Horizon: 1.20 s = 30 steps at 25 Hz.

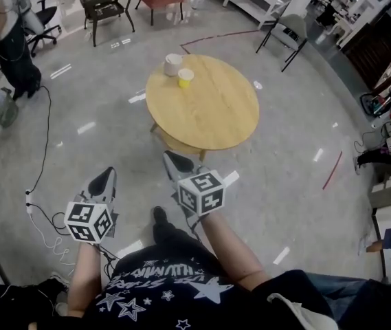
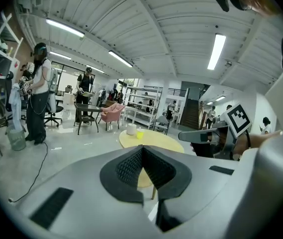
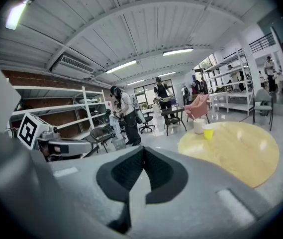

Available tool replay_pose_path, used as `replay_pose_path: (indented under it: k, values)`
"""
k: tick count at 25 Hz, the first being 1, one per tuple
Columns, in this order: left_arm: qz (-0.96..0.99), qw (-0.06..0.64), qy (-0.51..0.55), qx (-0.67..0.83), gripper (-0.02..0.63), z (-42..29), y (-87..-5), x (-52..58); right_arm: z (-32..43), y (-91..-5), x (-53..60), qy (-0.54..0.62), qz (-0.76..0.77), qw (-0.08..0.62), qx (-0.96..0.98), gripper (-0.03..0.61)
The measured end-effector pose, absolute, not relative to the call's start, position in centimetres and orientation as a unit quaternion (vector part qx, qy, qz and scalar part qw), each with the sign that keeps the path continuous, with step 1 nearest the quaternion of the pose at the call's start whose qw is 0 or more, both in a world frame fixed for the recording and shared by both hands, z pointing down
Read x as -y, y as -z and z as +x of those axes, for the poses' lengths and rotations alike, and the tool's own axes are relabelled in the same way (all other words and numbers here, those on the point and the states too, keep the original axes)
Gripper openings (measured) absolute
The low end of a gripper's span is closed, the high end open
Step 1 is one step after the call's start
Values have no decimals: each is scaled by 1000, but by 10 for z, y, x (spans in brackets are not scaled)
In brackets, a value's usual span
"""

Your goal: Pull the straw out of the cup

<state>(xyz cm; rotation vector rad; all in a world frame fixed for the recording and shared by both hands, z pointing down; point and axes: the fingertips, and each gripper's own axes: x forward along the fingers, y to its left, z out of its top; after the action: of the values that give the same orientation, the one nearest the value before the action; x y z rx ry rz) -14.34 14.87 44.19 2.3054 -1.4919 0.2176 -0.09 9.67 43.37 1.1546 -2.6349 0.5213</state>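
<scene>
Both the left gripper (image 1: 104, 179) and right gripper (image 1: 172, 160) have fingers pressed together, empty, well short of the worktop (image 1: 216, 122). This looks like the approach; next, reach the white cup (image 1: 173, 64) and open.

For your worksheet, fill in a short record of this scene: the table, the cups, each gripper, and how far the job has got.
table: round wooden table on a grey floor
cups: white cup and yellow cup, side by side near the table's far edge
left gripper: jaws together, empty, short of the table
right gripper: jaws together, empty, short of the table
progress: not begun; neither gripper is at a cup
</scene>
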Motion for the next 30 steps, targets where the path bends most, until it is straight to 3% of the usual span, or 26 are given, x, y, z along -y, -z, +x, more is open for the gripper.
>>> replay_pose_path:
  k: [21, 30]
  values:
    - [817, 192, -70, 539, 6, -81, -442, -14, 62, -454, 32, -194, 378, 109, 899, -2]
    - [812, 199, -75, 543, 6, -87, -439, 20, 59, -454, 65, -199, 382, 109, 896, -2]
